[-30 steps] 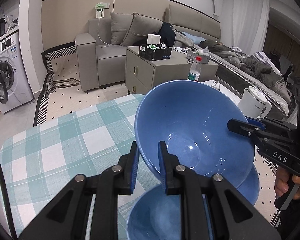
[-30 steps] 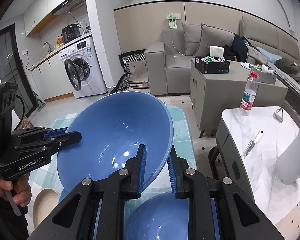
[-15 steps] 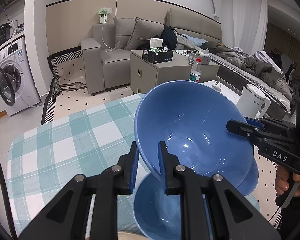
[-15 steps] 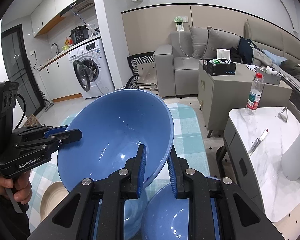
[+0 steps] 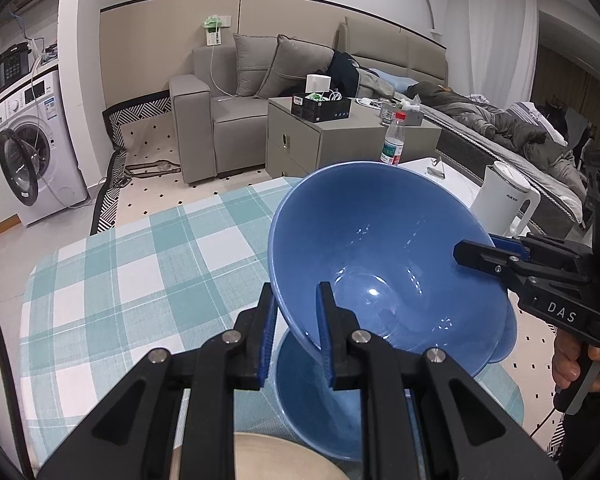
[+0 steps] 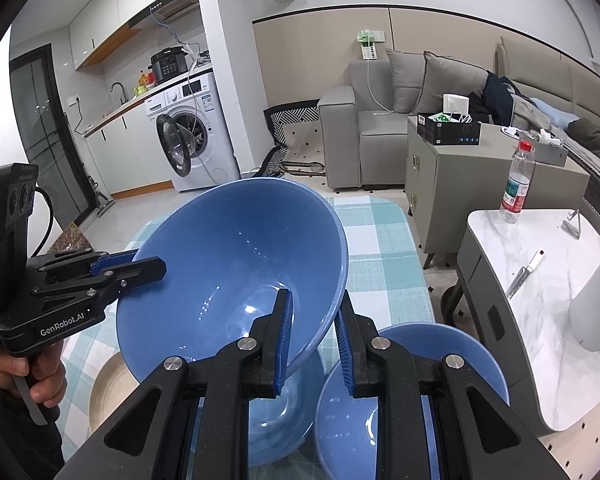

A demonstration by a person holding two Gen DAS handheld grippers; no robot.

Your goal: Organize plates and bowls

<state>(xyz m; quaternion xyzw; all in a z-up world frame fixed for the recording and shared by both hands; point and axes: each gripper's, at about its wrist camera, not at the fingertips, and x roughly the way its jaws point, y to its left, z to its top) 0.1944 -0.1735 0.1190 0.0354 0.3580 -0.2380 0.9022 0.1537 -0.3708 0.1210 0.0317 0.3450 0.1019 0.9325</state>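
A large blue bowl is held in the air by both grippers, one on each side of its rim; it also shows in the right wrist view. My left gripper is shut on its near rim. My right gripper is shut on the opposite rim and shows from the left wrist view. Below it a second blue bowl stands on the checked tablecloth. A third blue bowl sits to the right of that one. A beige plate lies at the left.
A white marble side table with a kettle, a water bottle and a knife stands right of the table. A sofa, grey cabinet and washing machine stand farther back.
Both grippers have carried the held blue bowl up and to the left, from above the right-hand bowl to above the middle bowl. The beige plate has come into view.
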